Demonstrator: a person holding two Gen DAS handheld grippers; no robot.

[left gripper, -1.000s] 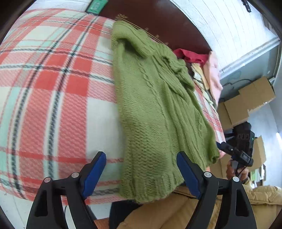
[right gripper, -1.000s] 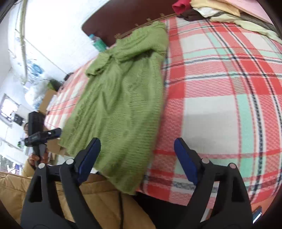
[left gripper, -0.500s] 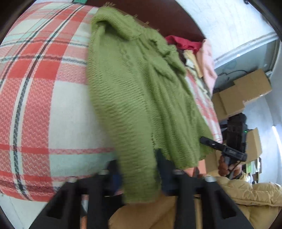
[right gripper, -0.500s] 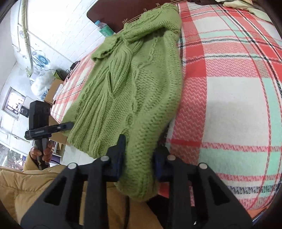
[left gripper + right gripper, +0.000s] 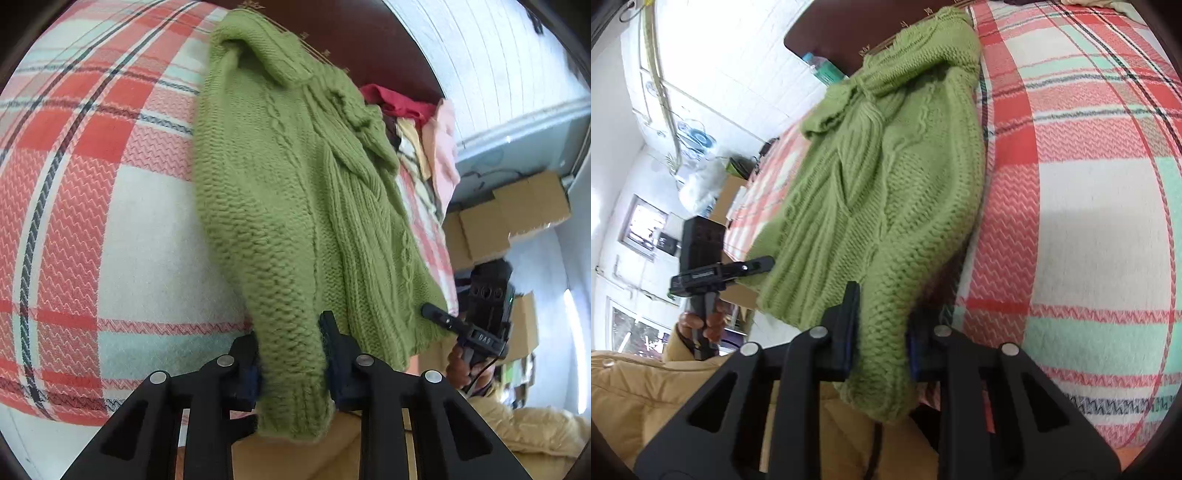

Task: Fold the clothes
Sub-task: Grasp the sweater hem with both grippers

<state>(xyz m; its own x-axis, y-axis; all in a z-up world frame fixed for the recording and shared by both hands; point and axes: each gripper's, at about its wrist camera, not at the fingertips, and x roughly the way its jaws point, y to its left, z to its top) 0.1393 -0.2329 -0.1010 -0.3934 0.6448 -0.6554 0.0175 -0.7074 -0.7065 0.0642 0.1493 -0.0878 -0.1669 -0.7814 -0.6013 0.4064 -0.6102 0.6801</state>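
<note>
with both claws just closing, the left claw (image 5: 290, 363) and right claw (image 5: 881, 332) clamp the chunky green cable-knit sweater (image 5: 295, 206) at the bed's near edge, so lift both corners evenly.

Both views are bright with soft daylight. In the right wrist view the windows (image 5: 639, 225) at left are blown out, and the sweater (image 5: 886, 184) casts a dark shadow on the bedspread (image 5: 1089, 184) beside it. Fisheye bending curves the plaid lines, the corners go black, and nearby knit looks slightly soft.
</note>
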